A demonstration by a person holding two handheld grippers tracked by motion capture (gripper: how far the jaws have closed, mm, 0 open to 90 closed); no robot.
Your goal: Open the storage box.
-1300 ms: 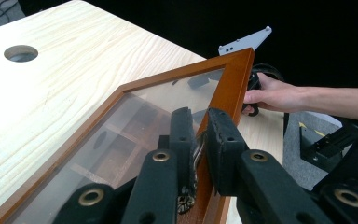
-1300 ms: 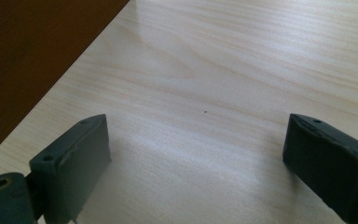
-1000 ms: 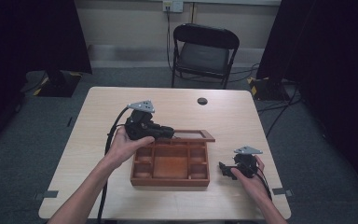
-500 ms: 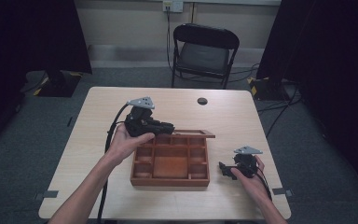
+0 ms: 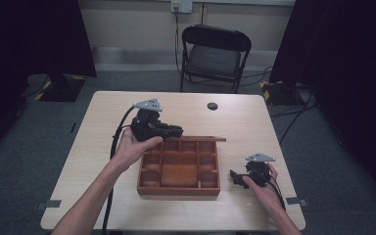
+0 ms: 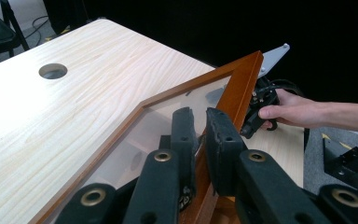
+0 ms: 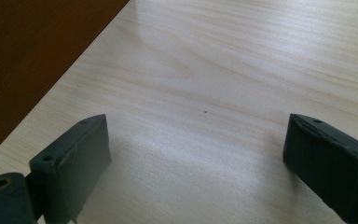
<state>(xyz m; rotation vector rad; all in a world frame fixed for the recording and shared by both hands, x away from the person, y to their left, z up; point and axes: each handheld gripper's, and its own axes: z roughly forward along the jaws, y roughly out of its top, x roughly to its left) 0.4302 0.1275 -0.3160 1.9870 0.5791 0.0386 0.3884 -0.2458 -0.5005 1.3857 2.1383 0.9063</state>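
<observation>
High view: going left to right across the wooden table (image 5: 98,147), the person's left hand (image 5: 129,147) comes first, holding the left gripper (image 5: 176,133) at about 10 o'clock from the compartmented wooden box (image 5: 178,169), which sits a little right of the table's centre. That gripper has its jaws pinched nearly together on the wooden frame of the box's glass-panelled lid (image 5: 196,139); the left gripper view shows the frame rail (image 6: 235,91) nipped between the two black pads (image 6: 219,140), with the clear pane running off toward 9 o'clock. The lid stands raised along the box's far edge at 12 o'clock, so the step in hand looks like swinging it on its back edge, though whether to open or to close it I cannot tell. To do that well, I would keep the pinch firm on the wood alone, not on the pane, and move the hand in an arc about the hinge line rather than pulling straight, so the box does not slide or tip. Beyond the box, at 3 o'clock from it and near the table's right edge, the right hand (image 5: 264,183) rests with the right gripper (image 5: 236,177) just beside the box's right wall but apart from it. In the right gripper view its jaws stand wide apart over bare tabletop (image 7: 223,84), holding nothing, with the box's dark side (image 7: 32,51) at 10 o'clock. Pressing that gripper against the wall could steady the box if it starts to shift.
</observation>
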